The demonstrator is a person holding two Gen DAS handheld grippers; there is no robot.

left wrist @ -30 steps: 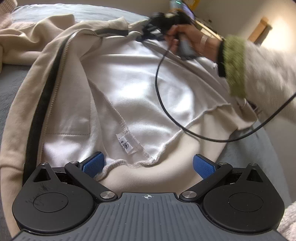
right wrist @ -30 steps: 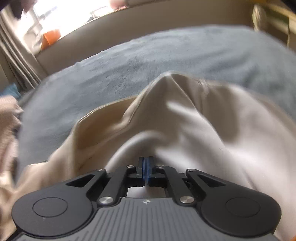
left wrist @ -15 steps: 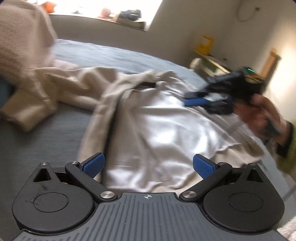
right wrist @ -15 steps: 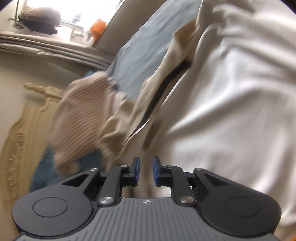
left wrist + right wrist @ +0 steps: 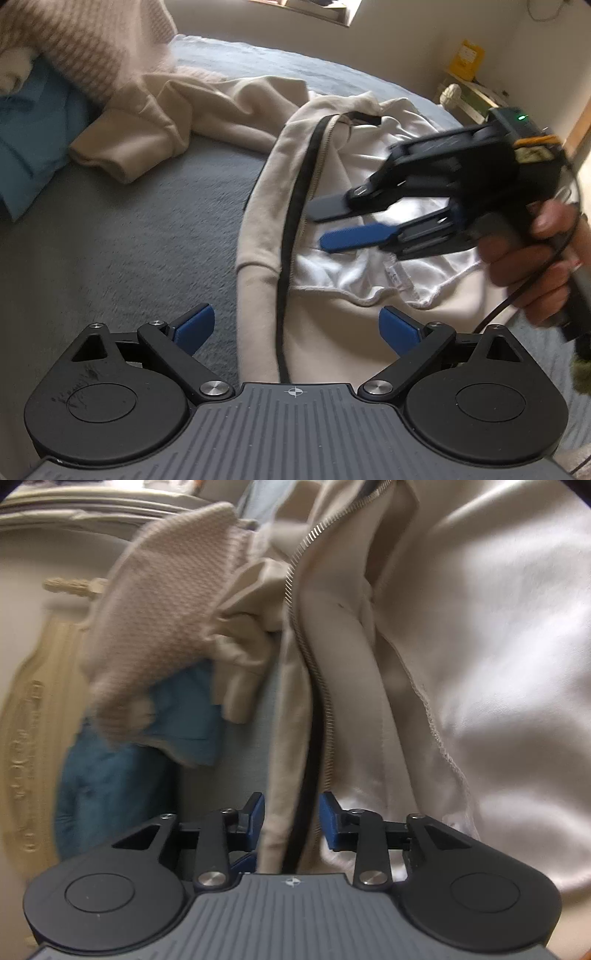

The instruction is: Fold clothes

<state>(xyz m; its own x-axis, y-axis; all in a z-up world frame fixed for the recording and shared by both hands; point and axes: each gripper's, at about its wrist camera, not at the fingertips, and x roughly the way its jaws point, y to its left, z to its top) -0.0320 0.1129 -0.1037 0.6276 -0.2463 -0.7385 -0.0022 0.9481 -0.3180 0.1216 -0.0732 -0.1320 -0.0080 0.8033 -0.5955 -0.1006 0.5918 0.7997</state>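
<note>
Both claws gape: right claw (image 5: 291,818) has released and now straddles the jacket (image 5: 461,627) zipper edge

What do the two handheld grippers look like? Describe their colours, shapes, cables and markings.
The left gripper has a ribbed grey deck with a small crosshair mark, two round black discs, black link arms with silver pivots, and blue finger pads. The right gripper matches, with long flat fingers, a green indicator light and a black cable trailing from its handle.

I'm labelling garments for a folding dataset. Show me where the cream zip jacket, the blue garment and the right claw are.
cream zip jacket (image 5: 258,229), left wrist view: outer front panel beside the zipper.
blue garment (image 5: 33,147), left wrist view: its crumpled middle, at the left edge.
right claw (image 5: 317,225), left wrist view: gap between its open fingertips.
</note>
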